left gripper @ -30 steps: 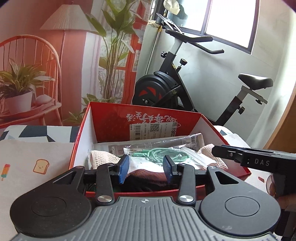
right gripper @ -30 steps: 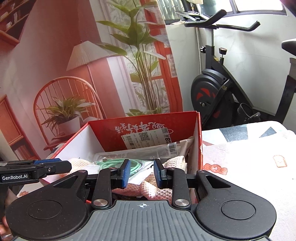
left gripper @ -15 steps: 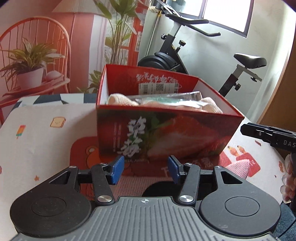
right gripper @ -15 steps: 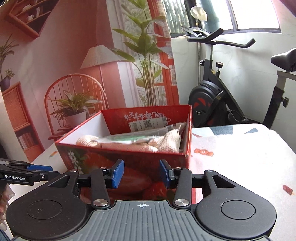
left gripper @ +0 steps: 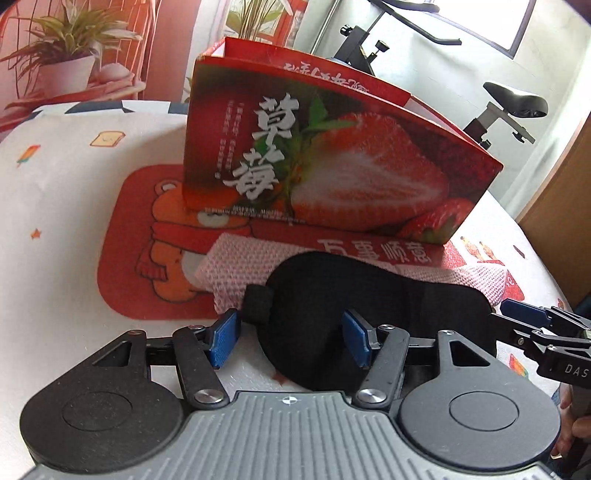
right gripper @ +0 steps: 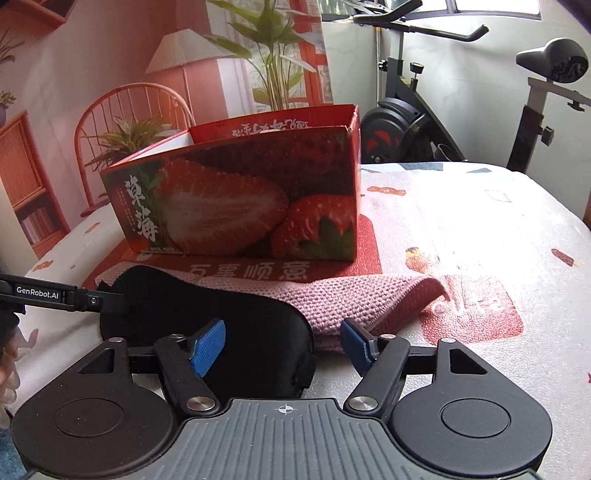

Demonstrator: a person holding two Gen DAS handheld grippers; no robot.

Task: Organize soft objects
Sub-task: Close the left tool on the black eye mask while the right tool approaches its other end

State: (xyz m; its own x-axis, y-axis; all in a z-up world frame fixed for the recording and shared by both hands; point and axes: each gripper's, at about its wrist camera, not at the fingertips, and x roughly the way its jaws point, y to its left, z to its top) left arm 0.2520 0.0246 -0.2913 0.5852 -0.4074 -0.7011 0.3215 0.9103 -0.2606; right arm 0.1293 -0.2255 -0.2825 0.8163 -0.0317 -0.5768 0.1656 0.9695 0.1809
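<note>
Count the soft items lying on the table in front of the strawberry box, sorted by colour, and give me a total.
Black: 1, the sleep mask
Pink: 1, the knitted cloth under and behind the mask
Total: 2

Whatever is inside the strawberry box is hidden from both views, so it is not counted.

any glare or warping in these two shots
Right wrist view: window light washes out the tablecloth at right, and the box looks soft. Left wrist view: fisheye bows the box edges; the eye mask is a featureless black; the window is overexposed.
</note>
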